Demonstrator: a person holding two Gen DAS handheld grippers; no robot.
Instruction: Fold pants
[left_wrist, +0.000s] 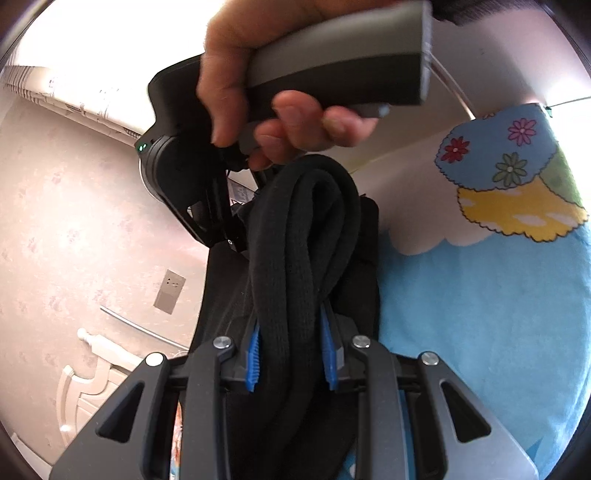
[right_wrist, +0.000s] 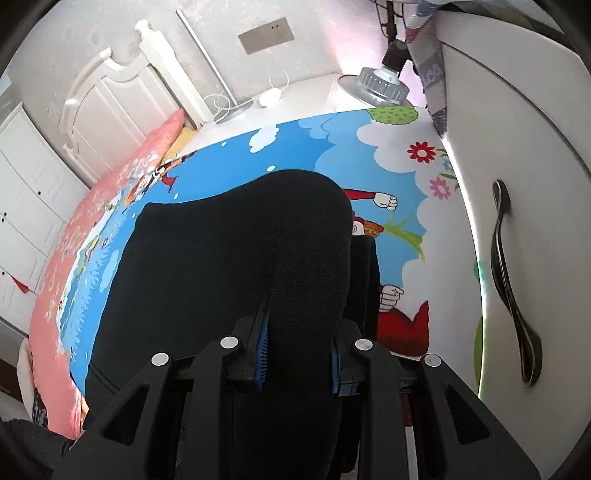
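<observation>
The black pants (left_wrist: 303, 229) hang in thick rolled folds, bunched between the blue pads of my left gripper (left_wrist: 290, 321), which is shut on them. Just beyond, a person's hand (left_wrist: 258, 74) holds the other gripper's grey handle (left_wrist: 332, 74), and the fabric hides that gripper's fingertips. In the right wrist view the pants (right_wrist: 240, 240) spread as a broad black sheet over the blue cartoon bedsheet (right_wrist: 295, 140). My right gripper (right_wrist: 299, 325) is shut on their near edge, pointing steeply down.
The bedsheet (left_wrist: 480, 295) fills the right of the left view. A pink quilt (right_wrist: 92, 206) lies left of it. A white cabinet door (right_wrist: 517, 147) with a dark handle (right_wrist: 509, 277) stands close on the right. A lamp base (right_wrist: 376, 85) and white headboard (right_wrist: 110, 92) sit behind.
</observation>
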